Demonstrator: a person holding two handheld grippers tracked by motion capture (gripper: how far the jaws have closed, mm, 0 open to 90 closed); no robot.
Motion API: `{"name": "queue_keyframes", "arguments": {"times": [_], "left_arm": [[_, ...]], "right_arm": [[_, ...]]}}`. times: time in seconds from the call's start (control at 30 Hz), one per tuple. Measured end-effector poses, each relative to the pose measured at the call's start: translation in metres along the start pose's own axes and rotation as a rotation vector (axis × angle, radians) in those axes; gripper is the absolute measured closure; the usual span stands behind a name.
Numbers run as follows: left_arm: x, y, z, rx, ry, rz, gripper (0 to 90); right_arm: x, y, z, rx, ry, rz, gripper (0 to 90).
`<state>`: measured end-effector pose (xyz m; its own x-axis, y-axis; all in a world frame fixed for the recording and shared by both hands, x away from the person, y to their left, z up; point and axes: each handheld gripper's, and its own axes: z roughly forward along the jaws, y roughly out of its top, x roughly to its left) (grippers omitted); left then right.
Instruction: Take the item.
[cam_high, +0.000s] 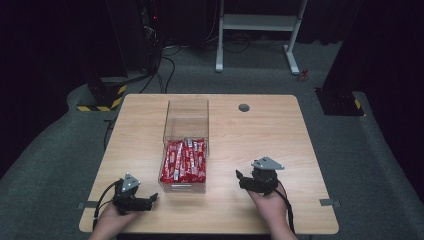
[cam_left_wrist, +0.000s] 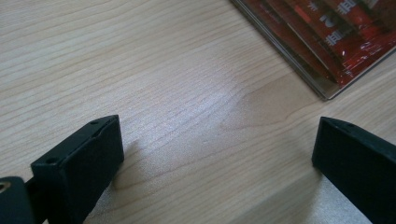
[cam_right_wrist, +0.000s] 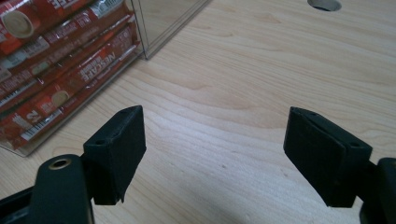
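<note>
A clear plastic box (cam_high: 186, 116) stands in the middle of the wooden table, its near half packed with red coffee-stick sachets (cam_high: 184, 160). My left gripper (cam_high: 150, 199) rests low on the table just left of the box's near corner, jaws wide apart with only bare wood (cam_left_wrist: 205, 130) between them; the box corner with sachets (cam_left_wrist: 345, 42) lies ahead to the right. My right gripper (cam_high: 240, 179) is held to the right of the box and points toward it, open, with nothing between the jaws (cam_right_wrist: 212, 140). The sachets (cam_right_wrist: 51, 65) sit behind the clear wall at that view's upper left.
A round cable hole (cam_high: 244, 107) is set in the tabletop behind the box, and also appears as a cable hole (cam_right_wrist: 324, 4) ahead of my right gripper. Beyond the table stand a white desk frame (cam_high: 260, 30) and dark equipment on grey carpet.
</note>
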<state>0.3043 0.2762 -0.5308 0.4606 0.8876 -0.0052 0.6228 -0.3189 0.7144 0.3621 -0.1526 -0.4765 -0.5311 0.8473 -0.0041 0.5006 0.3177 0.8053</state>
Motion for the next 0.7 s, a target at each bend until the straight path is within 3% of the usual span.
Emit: {"name": "queue_keyframes", "arguments": {"times": [0.7], "left_arm": [[0.0, 0.0, 0.0, 0.0, 0.0, 0.002, 2.4]], "right_arm": [[0.025, 0.026, 0.011, -0.025, 0.054, -0.037, 25.8]]}}
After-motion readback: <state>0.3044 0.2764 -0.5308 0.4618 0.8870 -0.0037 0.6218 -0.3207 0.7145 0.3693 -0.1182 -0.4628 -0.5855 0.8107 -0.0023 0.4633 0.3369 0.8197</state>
